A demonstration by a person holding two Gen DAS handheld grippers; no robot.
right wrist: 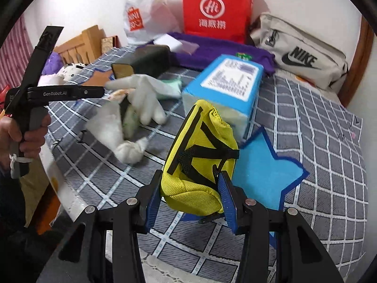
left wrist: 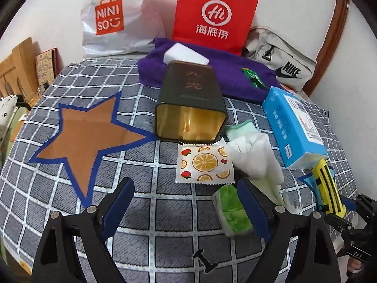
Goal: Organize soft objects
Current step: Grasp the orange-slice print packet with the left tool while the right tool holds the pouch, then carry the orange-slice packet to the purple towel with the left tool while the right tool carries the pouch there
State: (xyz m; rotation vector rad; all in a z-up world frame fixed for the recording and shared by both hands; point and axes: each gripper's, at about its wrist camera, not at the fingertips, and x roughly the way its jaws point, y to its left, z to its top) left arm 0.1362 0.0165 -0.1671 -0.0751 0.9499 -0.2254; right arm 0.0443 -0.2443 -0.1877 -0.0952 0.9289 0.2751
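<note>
My left gripper [left wrist: 186,200] hangs open and wide over the checked cloth. A green tissue packet [left wrist: 232,212] lies between its jaws, close to the right finger [left wrist: 252,202], and is not pinched. Just beyond lie an orange-print packet [left wrist: 205,161] and a white glove [left wrist: 254,158]. My right gripper [right wrist: 190,198] is shut on a yellow pouch [right wrist: 200,155], which it holds above a blue star mat [right wrist: 266,172]. In the left wrist view the same pouch [left wrist: 326,186] shows at the far right. A brown star mat [left wrist: 87,136] lies to the left.
A dark tin [left wrist: 190,108] lies on its side, mouth toward me. A blue tissue box [left wrist: 294,127] stands at the right. Behind are a purple towel [left wrist: 212,70], a white block [left wrist: 186,55], a red bag [left wrist: 214,11], a white plastic bag [left wrist: 110,16] and a grey Nike bag [right wrist: 301,56].
</note>
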